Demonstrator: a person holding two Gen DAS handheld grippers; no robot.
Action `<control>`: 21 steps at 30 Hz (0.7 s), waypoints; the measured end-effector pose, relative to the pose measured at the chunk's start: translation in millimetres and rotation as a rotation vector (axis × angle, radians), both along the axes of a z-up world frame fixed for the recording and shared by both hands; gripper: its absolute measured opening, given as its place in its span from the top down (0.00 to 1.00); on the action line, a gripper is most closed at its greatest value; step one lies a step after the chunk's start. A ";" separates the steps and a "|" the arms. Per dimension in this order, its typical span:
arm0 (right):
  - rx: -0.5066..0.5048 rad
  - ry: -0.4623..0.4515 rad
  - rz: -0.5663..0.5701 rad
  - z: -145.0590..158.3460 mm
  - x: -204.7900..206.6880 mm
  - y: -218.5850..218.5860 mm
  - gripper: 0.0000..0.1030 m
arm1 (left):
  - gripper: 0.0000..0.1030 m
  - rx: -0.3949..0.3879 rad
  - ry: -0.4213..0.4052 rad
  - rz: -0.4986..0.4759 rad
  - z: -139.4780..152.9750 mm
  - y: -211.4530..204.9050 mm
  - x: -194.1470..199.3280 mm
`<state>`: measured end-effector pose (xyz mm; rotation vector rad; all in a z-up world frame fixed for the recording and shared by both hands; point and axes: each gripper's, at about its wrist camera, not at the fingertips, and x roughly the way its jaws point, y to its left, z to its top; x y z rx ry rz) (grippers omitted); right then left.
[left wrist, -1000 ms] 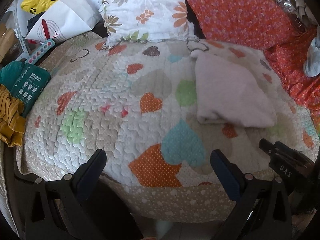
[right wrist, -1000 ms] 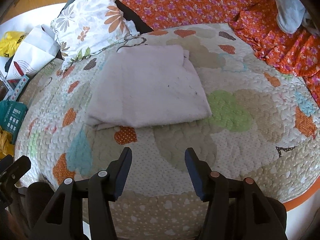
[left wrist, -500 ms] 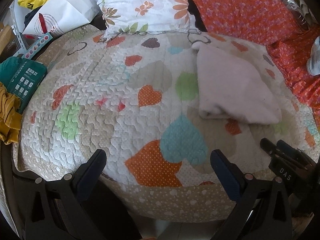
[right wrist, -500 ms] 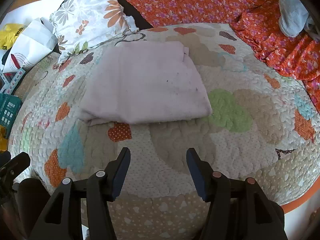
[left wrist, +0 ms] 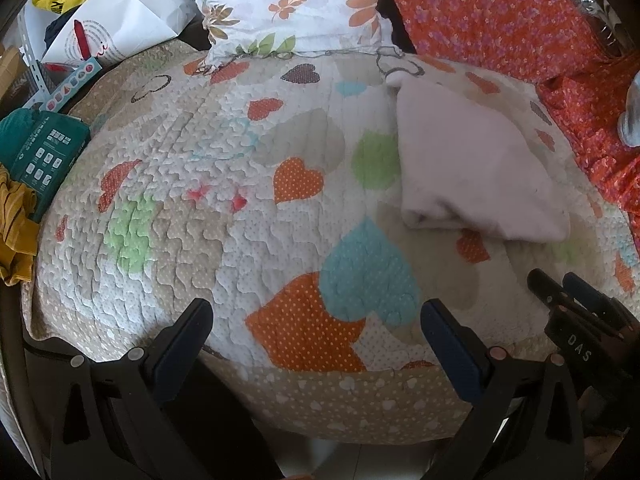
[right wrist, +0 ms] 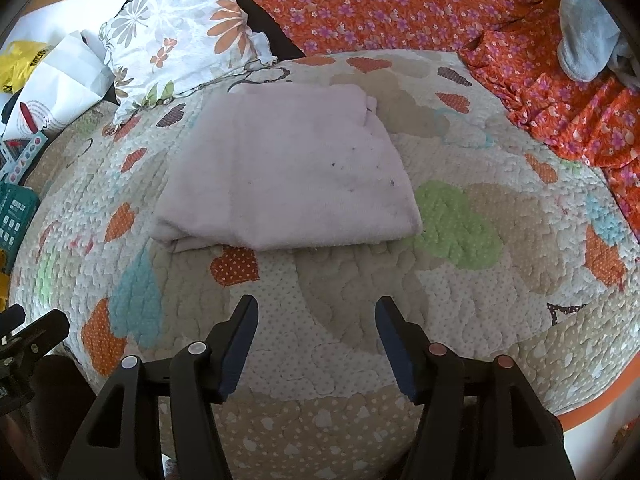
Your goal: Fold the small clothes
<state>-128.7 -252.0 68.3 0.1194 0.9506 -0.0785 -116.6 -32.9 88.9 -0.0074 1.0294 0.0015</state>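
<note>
Both the left gripper (left wrist: 316, 320) and right gripper (right wrist: 316, 320) hover spread apart, level, near the folded pink cloth (right wrist: 288, 168).

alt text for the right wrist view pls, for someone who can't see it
A folded pale pink fleece garment lies flat on a heart-patterned quilted bedspread, just ahead of the open, empty right hand-held gripper. Behind it sit a white floral pillow and an orange flowered sheet.
</note>
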 end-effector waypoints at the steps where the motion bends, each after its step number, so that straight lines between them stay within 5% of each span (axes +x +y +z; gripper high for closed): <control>1: -0.006 -0.007 0.002 0.9 -0.7 0.8 0.36 | 0.00 0.000 -0.007 -0.001 0.6 0.0 -0.5; 14: -0.058 -0.151 -0.009 35.8 -23.0 4.3 0.33 | 0.00 0.069 -0.199 0.008 40.4 -8.5 -28.7; 21: -0.062 -0.174 -0.020 42.6 -33.1 4.1 0.33 | 0.00 0.049 -0.222 -0.007 49.5 -11.0 -39.6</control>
